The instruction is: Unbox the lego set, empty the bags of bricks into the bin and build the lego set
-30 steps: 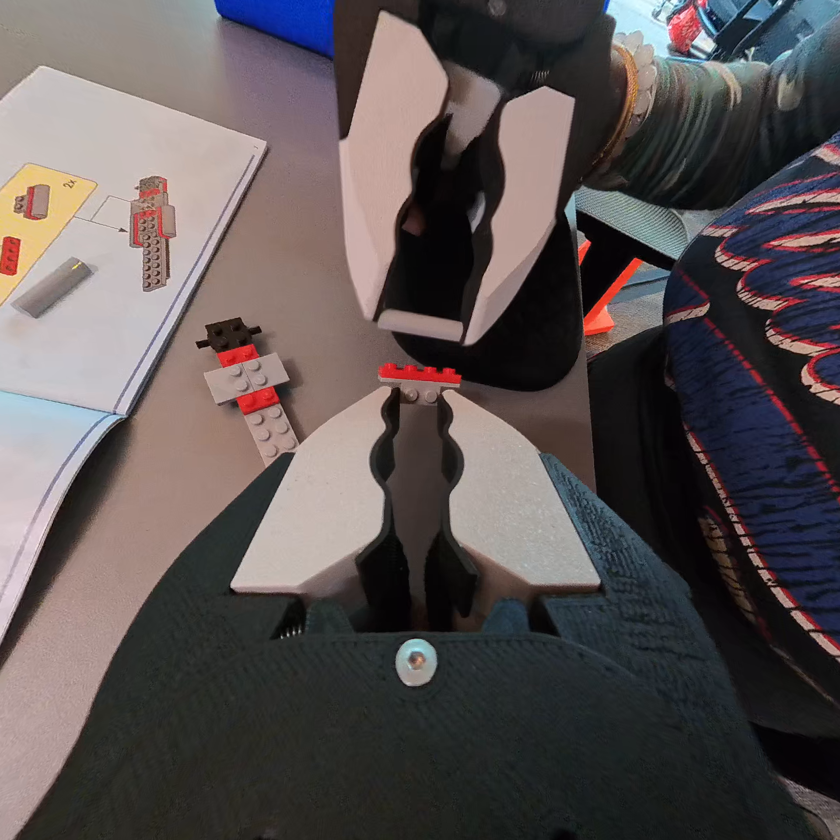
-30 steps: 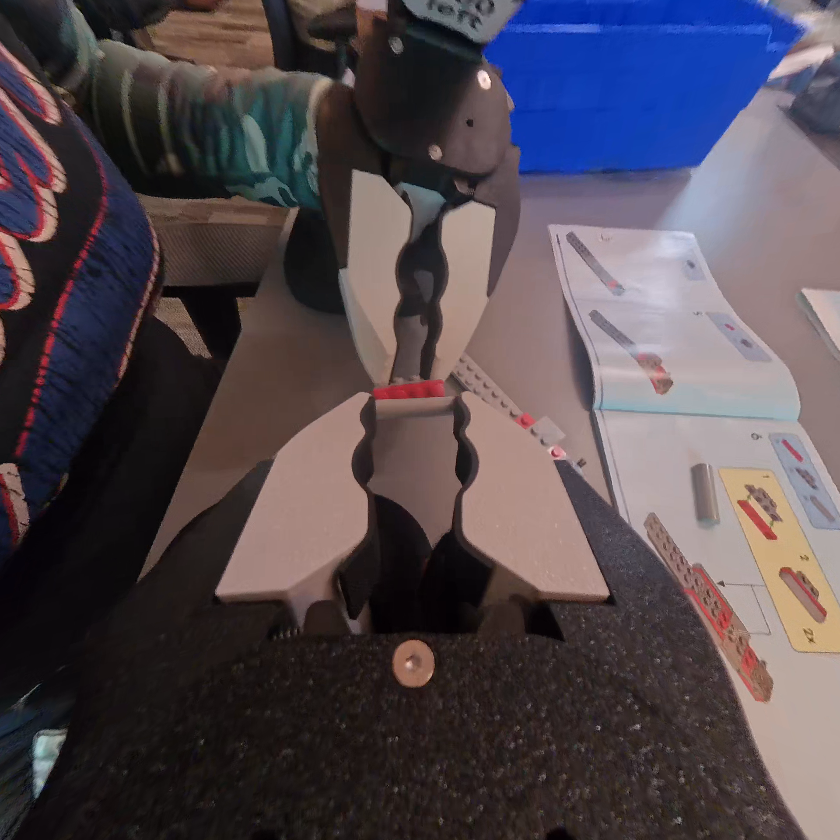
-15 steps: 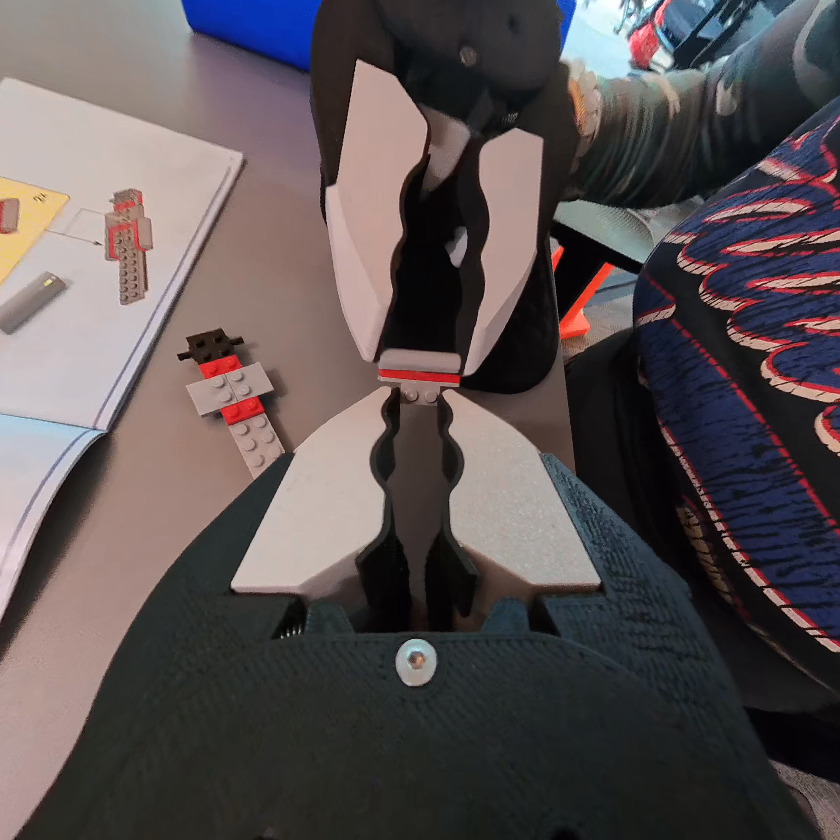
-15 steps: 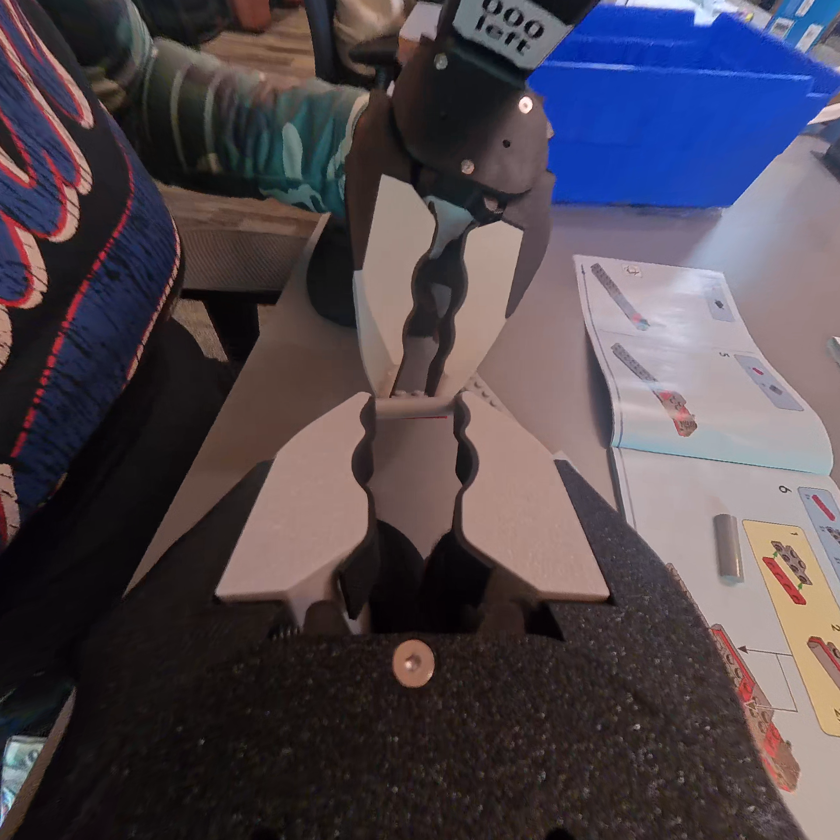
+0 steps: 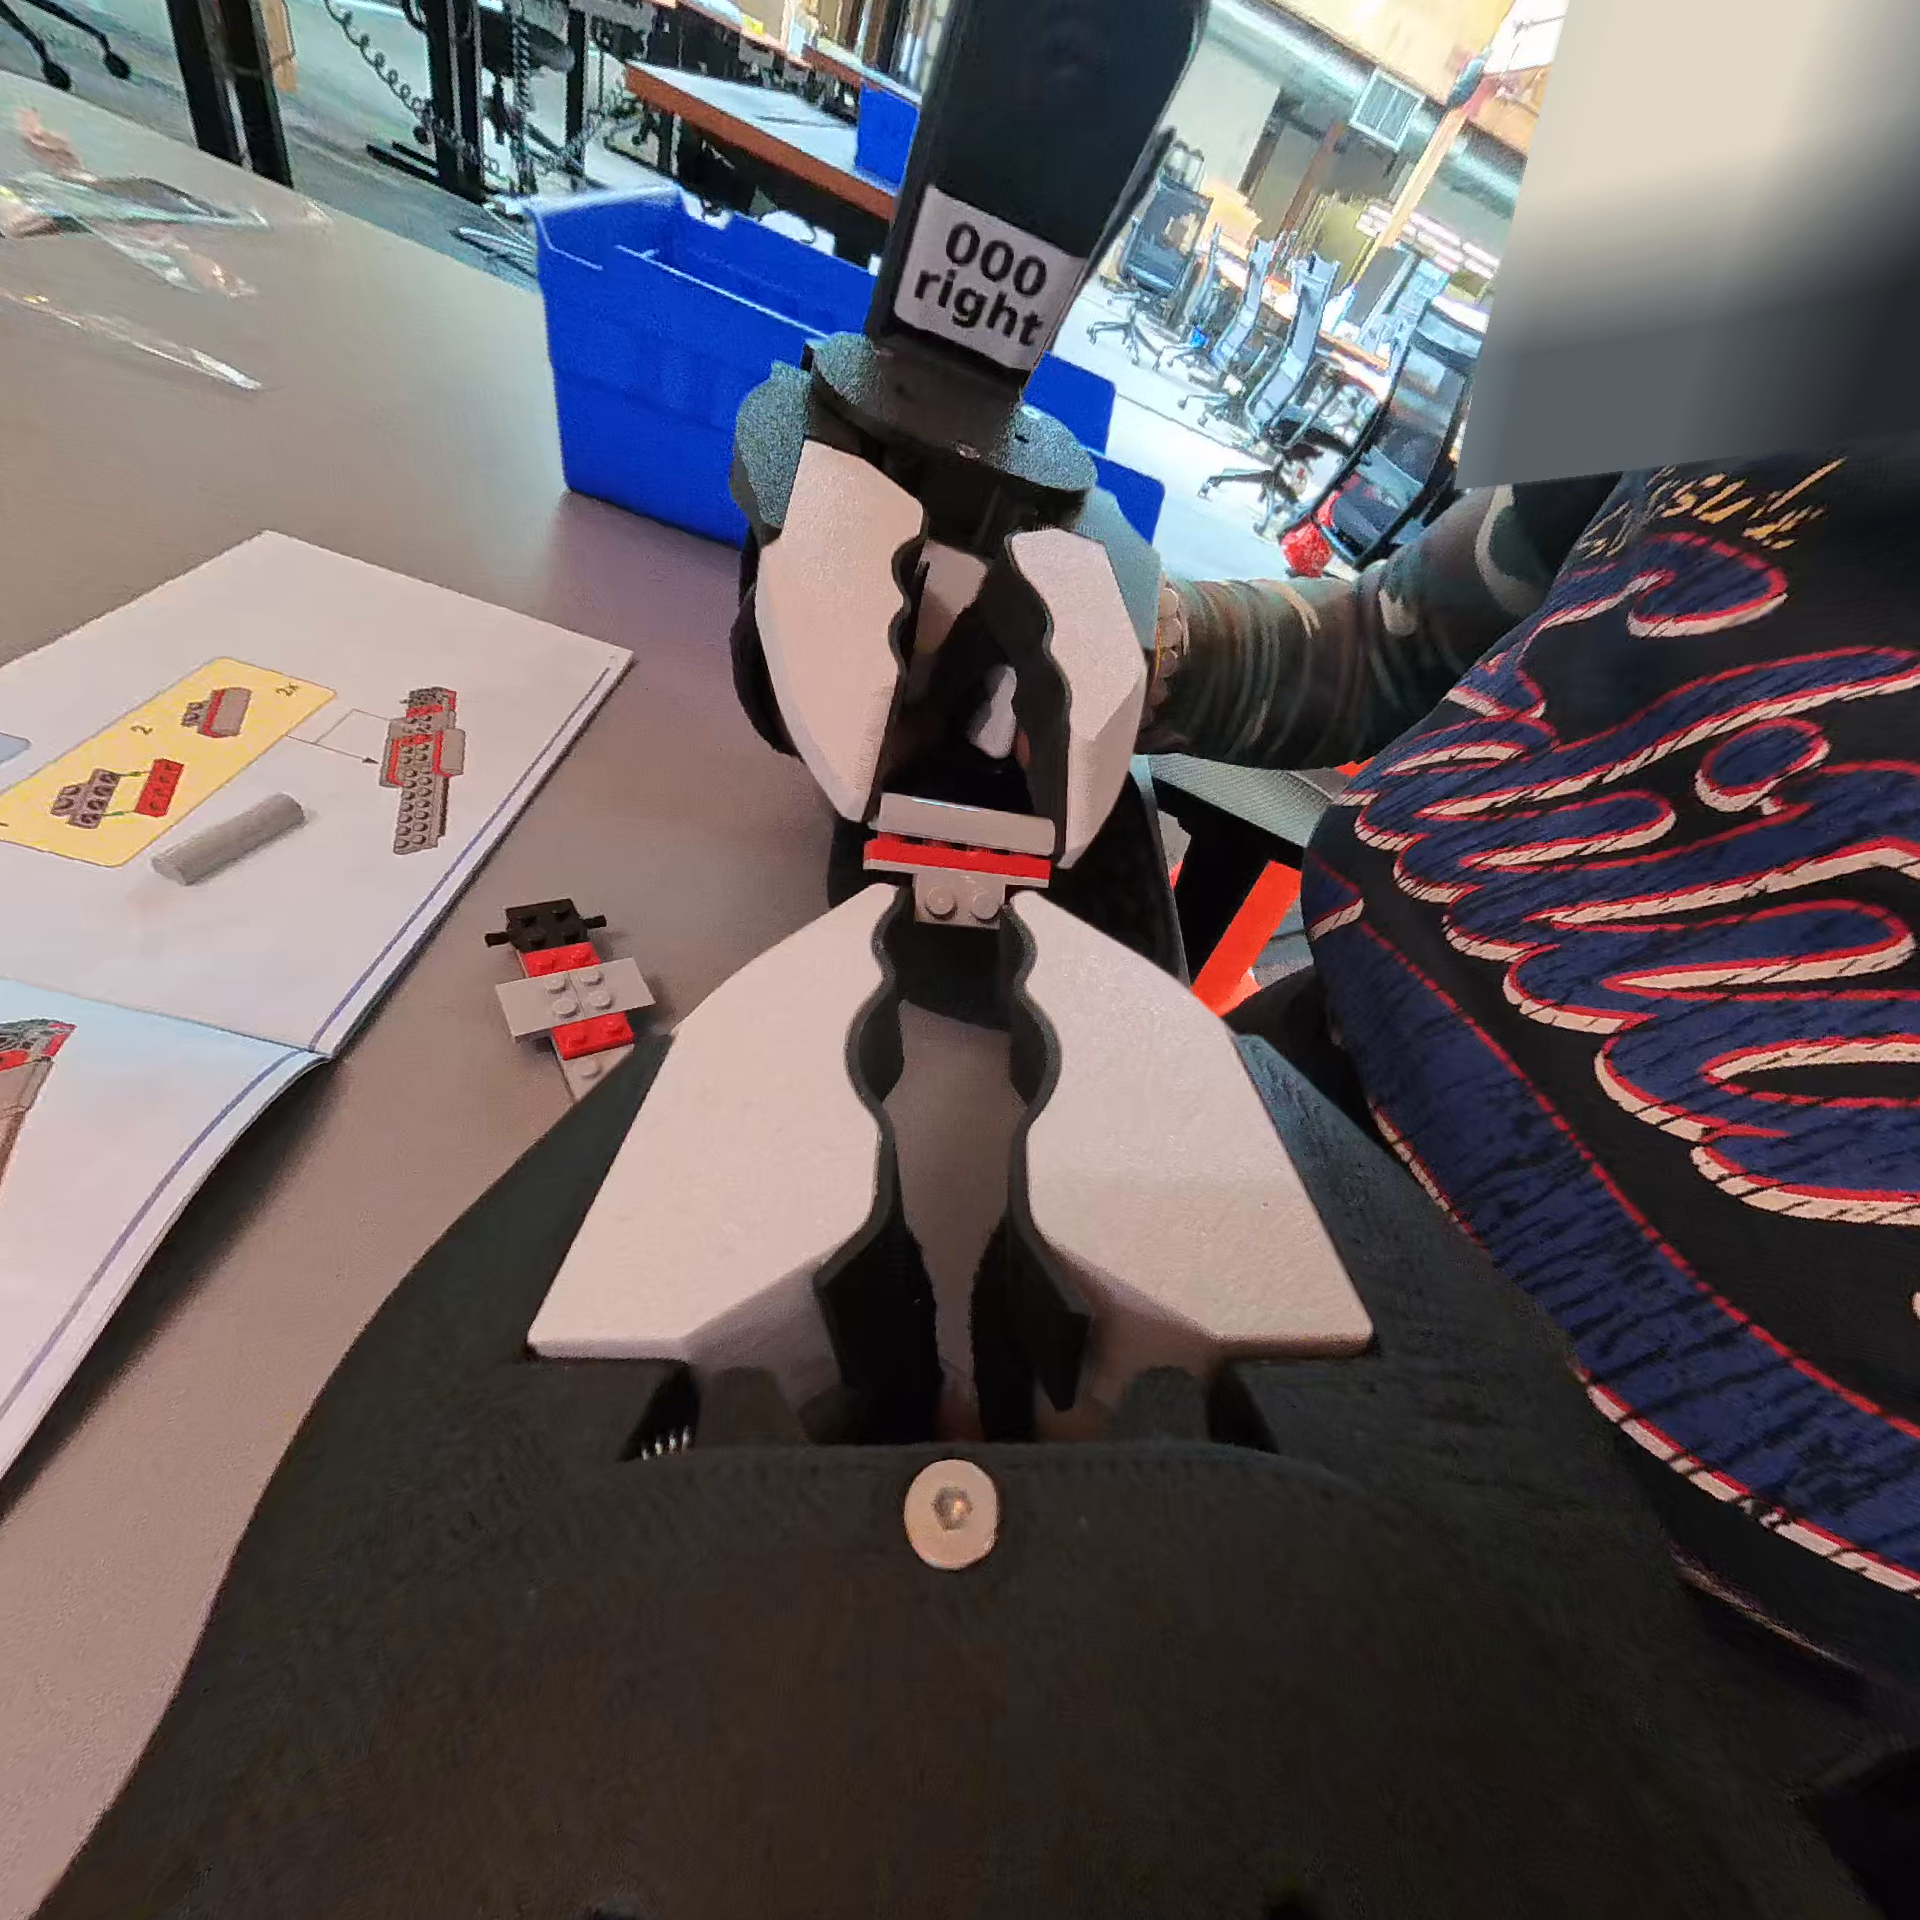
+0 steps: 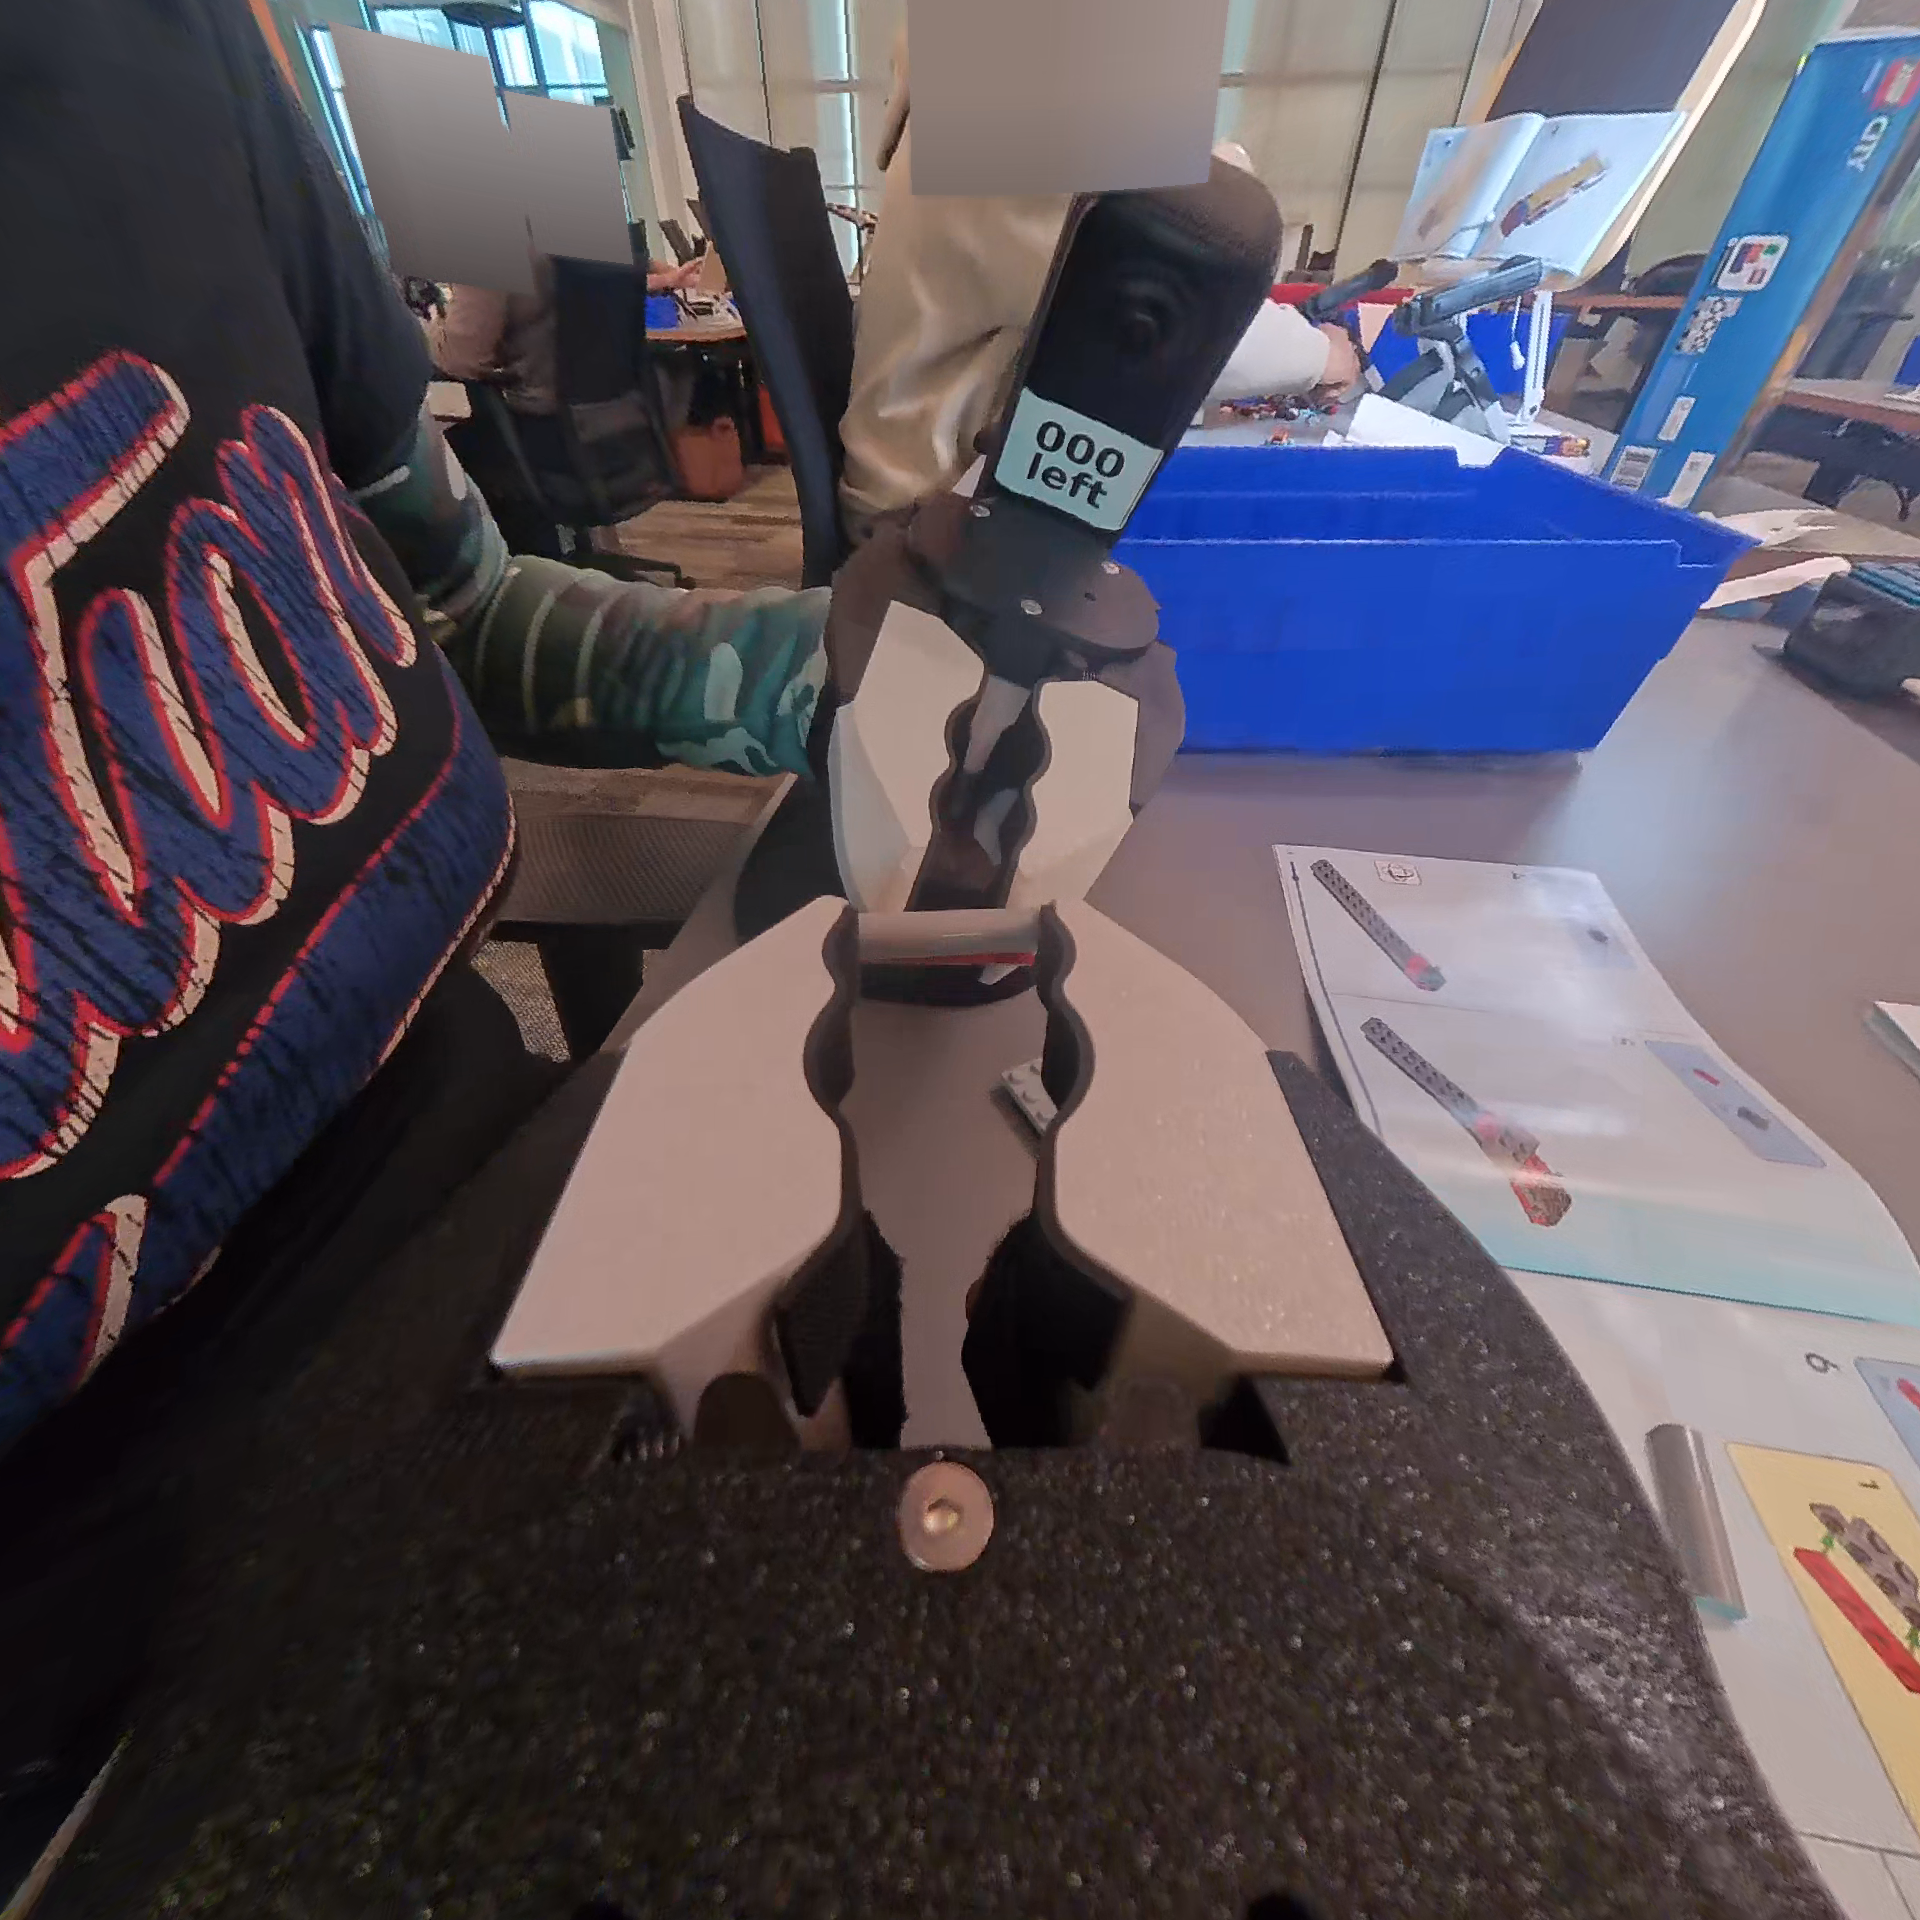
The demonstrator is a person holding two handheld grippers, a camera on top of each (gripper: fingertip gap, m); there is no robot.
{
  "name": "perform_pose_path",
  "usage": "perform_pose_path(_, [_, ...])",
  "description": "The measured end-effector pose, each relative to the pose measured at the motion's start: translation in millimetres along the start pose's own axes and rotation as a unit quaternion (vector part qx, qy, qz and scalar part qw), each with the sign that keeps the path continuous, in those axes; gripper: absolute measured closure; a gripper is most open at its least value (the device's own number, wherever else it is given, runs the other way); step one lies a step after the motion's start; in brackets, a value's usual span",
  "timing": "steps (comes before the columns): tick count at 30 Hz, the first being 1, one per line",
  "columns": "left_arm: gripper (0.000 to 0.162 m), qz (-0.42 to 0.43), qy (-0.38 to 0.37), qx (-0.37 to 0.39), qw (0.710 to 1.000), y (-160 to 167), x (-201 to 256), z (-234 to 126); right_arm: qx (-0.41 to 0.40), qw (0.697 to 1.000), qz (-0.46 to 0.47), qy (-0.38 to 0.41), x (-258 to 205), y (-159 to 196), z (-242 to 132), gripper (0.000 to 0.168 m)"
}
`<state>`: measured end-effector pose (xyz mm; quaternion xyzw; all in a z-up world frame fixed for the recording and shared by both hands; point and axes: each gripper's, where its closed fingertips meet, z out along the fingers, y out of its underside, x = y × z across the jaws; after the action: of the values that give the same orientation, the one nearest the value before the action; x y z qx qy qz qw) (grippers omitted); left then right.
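- My left gripper (image 5: 961, 902) has its jaws closed on a small grey plate (image 5: 961, 902), pinched at the very tips and held up off the tabletop (image 5: 416, 447).
- A red plate (image 5: 951, 854) sits across the top of that grey plate, wider than it on both sides.
- My right gripper (image 5: 961, 821) faces mine tip to tip, its jaws clamped on the ends of a smooth grey tile (image 5: 961, 821) that lies directly on the red plate.
- In the right wrist view the tile (image 6: 940, 928) spans the gap between the jaws, with a thin red edge showing just under it.
- I judge this as the build stage: a small sub-assembly is being pressed together in the air, tile onto red plate. I cannot tell whether the tile is fully seated.
- The next move calls for a straight squeeze of the two grippers toward each other, keeping the pieces square; the left grip is narrow, so a skewed push could twist the stack out.
- On the tabletop just left of my gripper lies a partly built strip (image 5: 566, 992) of black, red and grey bricks, likely where this piece goes.
- Beyond it the open instruction booklet (image 5: 312, 748) lies flat, with a loose grey cylinder (image 5: 229, 837) resting on the page.
- The blue bin (image 5: 665, 343) stands farther back, behind the right gripper.
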<state>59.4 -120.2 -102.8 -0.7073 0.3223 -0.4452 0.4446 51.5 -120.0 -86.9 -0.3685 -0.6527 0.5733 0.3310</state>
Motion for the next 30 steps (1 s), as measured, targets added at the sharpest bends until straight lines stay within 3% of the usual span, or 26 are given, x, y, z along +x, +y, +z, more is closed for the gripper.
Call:
perform_pose_path(17, [0.147,0.010,-0.054,0.066,0.996,-6,-11,-13,0.034,0.998,0.057,-0.003,15,-1,10,0.135])
perform_pose_path(30, [0.147,0.019,-0.064,0.071,0.995,-3,-13,-14,0.036,0.999,0.022,0.023,15,6,12,0.135])
